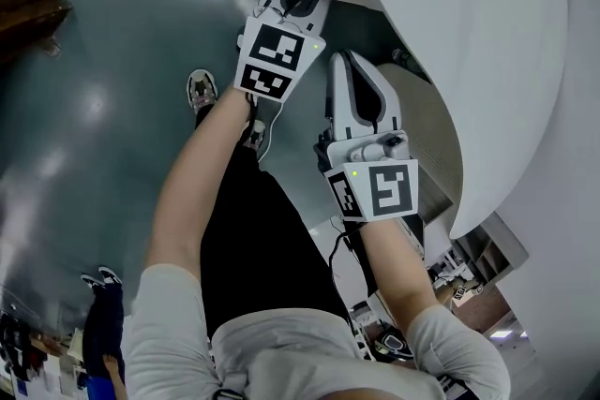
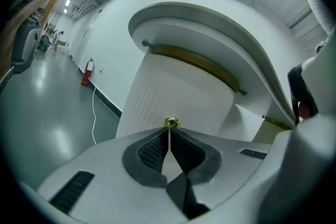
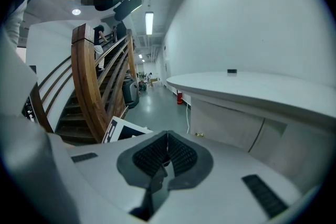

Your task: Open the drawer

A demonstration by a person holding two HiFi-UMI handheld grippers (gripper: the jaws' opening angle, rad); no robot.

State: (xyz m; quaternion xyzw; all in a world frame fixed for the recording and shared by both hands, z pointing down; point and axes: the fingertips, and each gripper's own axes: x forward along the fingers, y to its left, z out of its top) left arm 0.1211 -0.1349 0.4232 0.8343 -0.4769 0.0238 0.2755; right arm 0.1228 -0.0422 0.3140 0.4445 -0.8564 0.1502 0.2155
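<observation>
The drawer (image 2: 178, 92) looks shut, under the curved white desk top (image 2: 210, 29). Its little gold knob (image 2: 171, 123) sits just past the tip of my left gripper (image 2: 169, 132). Those jaws are pressed together with nothing in them. My right gripper (image 3: 167, 138) is squeezed closed and empty too, off to the side. I think I am only reaching. Next I must open the left jaws and pinch the knob.

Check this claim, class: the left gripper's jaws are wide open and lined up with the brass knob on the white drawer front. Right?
Not quite: the left gripper view shows the left gripper with jaws shut, not wide open. They are lined up with the brass knob on the white drawer front.
</observation>
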